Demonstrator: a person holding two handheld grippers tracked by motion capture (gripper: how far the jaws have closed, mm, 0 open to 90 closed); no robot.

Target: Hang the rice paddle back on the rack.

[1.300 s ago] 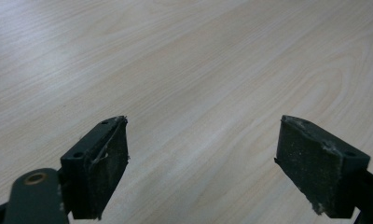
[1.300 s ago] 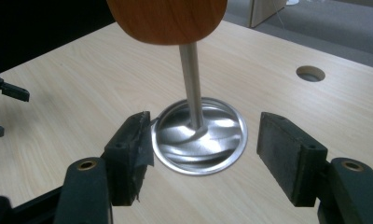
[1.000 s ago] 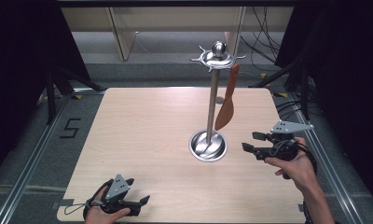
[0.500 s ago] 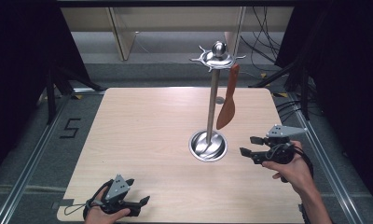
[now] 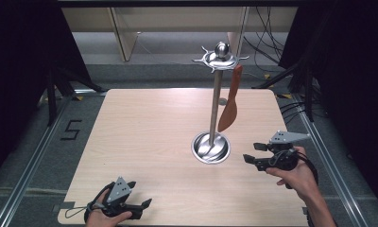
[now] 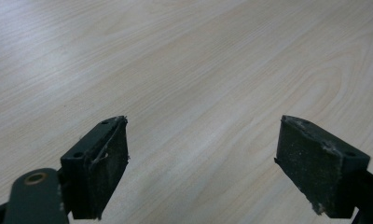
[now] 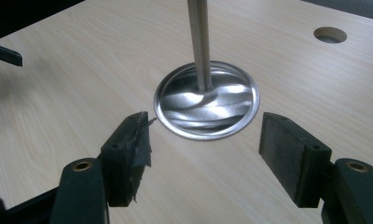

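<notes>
A metal stand rises from a round shiny base (image 5: 210, 147) on the wooden table (image 5: 144, 127); its thin pole (image 5: 216, 106) ends in a hooked crown with a ball (image 5: 220, 57). A brown wooden spatula (image 5: 228, 113) hangs from one hook, blade down, right of the pole. My right gripper (image 5: 251, 152) is held just right of the base, pointing at it, with its jaws open and nothing between them; the base (image 7: 208, 100) lies just ahead of the right gripper (image 7: 204, 144). My left gripper (image 5: 141, 193) rests by the front left edge, the left gripper (image 6: 203, 158) open over bare wood.
A small round hole (image 7: 330, 34) is cut in the tabletop behind the stand. Metal rails run along both sides of the table. A pale cabinet (image 5: 125, 33) and cables (image 5: 267, 52) lie beyond the far edge.
The right hand and its gripper have drifted a little toward the near edge of the table. The left gripper, the stand and the spatula have not moved.
</notes>
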